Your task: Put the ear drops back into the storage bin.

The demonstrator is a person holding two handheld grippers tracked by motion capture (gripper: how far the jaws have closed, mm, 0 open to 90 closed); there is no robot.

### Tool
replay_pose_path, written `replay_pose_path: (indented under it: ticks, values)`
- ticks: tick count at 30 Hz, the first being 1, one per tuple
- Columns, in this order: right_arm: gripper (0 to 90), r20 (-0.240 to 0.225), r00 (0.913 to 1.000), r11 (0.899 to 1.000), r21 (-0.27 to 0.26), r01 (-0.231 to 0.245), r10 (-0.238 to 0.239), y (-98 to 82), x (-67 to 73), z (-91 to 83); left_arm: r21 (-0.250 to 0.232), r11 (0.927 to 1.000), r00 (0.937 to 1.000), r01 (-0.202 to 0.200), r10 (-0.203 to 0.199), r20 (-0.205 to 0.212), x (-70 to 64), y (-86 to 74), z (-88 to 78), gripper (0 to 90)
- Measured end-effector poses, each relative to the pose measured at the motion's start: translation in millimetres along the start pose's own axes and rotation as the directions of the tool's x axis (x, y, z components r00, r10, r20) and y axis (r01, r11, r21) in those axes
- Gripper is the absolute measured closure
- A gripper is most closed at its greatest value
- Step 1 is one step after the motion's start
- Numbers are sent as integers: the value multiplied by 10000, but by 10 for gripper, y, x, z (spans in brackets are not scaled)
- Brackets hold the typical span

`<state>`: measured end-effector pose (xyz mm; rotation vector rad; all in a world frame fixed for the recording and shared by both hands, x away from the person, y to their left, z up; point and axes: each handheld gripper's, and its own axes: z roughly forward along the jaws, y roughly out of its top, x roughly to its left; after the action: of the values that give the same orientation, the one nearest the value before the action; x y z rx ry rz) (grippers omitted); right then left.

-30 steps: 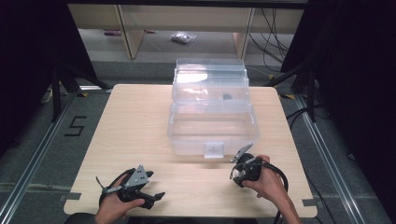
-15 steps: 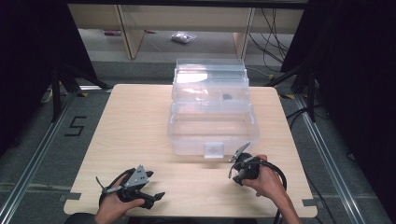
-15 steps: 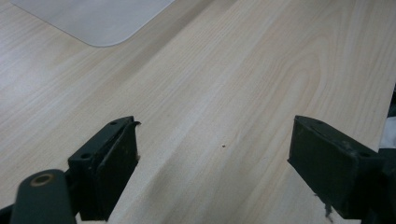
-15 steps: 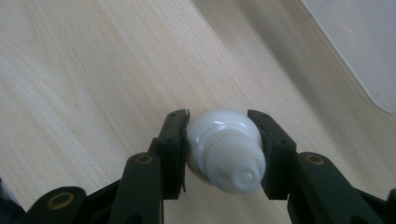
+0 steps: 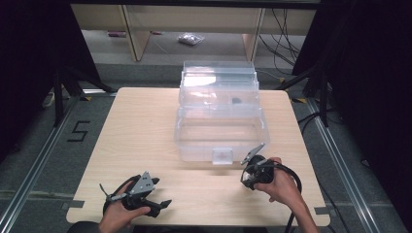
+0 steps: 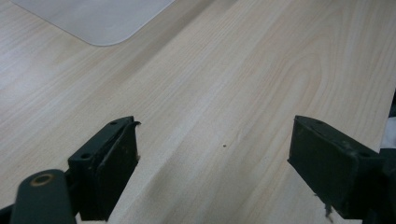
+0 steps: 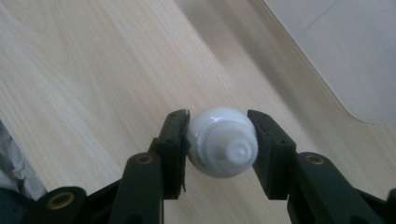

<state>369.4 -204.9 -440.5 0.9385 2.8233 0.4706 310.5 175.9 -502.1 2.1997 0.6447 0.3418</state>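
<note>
A pale wood-grain table (image 5: 145, 126) stands on grey carpeted floor (image 5: 43, 145), marked left with a black numeral 5 (image 5: 77, 131). Beyond, light wooden shelving (image 5: 136, 29) lines the far side, flanked by black curtains (image 5: 29, 58).

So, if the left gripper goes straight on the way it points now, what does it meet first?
Probably the bare table: the open left gripper looks down along the wood, and the clear box lies off to one side.

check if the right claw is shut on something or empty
Shut on something: the right claw has both jaws pressed against a small white bottle above the table.
</note>
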Motion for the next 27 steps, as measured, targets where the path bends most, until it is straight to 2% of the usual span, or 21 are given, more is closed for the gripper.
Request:
replay_pose_path:
  ticks: [1, 4, 5, 7, 10, 15, 16, 17, 18, 22, 27]
  values:
    - [601, 11, 9999, 9999, -42, 165, -165, 6, -25, -11, -11, 10000, 10000, -20, 20, -8, 1, -1, 2, 150]
    - [601, -35, 9999, 9999, 4, 154, -154, 18, -46, -42, -16, 10000, 10000, -43, 43, 6, 1, 0, 4, 150]
    - [601, -6, 9997, 9997, -21, 244, -244, 28, -64, -46, -24, 9999, 9999, 132, -132, -1, -8, -3, 7, 150]
    - [601, -36, 10000, 10000, 45, 57, -57, 39, -66, -67, -69, 10000, 10000, 24, -24, 11, -2, -1, 7, 150]
    - [601, 57, 9998, 9998, 38, 181, -182, 62, -97, -104, -110, 9999, 9999, 78, -77, 88, -4, -2, 11, 151]
    - [601, 117, 9989, 9989, -43, 463, -463, 108, -148, -232, -118, 9999, 9999, 83, -82, 84, -3, -2, 12, 150]
    - [601, 113, 9997, 9998, -27, 210, -210, 111, -138, -252, -116, 9999, 9999, 81, -80, 91, -4, -2, 12, 150]
    - [601, 136, 9994, 9995, -33, 303, -303, 121, -154, -286, -110, 9998, 9999, 140, -139, 98, -7, -3, 14, 150]
    - [601, 391, 9982, 9990, -26, 448, -447, 139, -183, -344, -99, 9997, 9997, 201, -200, 101, -10, -4, 15, 150]
    - [601, 358, 9988, 9994, -42, 341, -339, 162, -200, -411, -114, 9999, 9999, 72, -71, 88, -3, -2, 14, 150]
    - [602, 439, 9980, 9990, -35, 446, -444, 223, -259, -541, -91, 9997, 9997, 209, -208, 89, -11, -4, 17, 150]
